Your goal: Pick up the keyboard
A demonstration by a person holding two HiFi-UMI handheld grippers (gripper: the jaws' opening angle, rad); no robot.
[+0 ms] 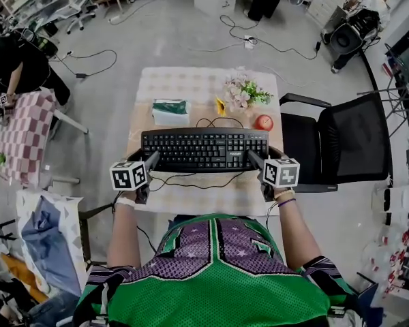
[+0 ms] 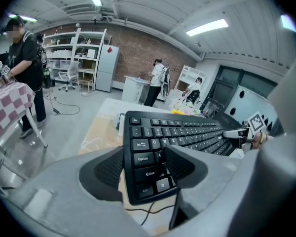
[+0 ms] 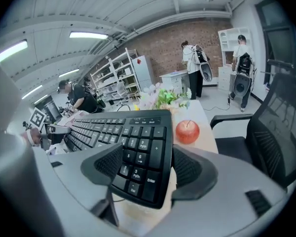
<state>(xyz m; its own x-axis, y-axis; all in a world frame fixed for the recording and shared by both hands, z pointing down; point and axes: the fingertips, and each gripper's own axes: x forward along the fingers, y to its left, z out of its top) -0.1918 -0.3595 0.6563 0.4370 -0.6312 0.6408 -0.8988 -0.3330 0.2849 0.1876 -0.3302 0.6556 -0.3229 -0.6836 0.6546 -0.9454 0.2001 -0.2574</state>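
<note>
A black keyboard (image 1: 204, 148) lies crosswise over the small table (image 1: 184, 84), with its cable (image 1: 198, 184) looping below its near edge. My left gripper (image 1: 152, 161) is shut on its left end; in the left gripper view the jaws (image 2: 144, 164) clamp the keyboard (image 2: 187, 132) at the Caps Lock and Shift keys. My right gripper (image 1: 252, 159) is shut on the right end; in the right gripper view it (image 3: 148, 164) holds the keyboard (image 3: 113, 127) at the number pad. I cannot tell whether the keyboard is off the table.
Behind the keyboard stand a red apple (image 1: 264, 122), a bunch of flowers (image 1: 242, 92), a small yellow thing (image 1: 220, 106) and a green and white pack (image 1: 170, 109). A black chair (image 1: 341, 142) is right of the table, a checkered table (image 1: 20, 131) far left.
</note>
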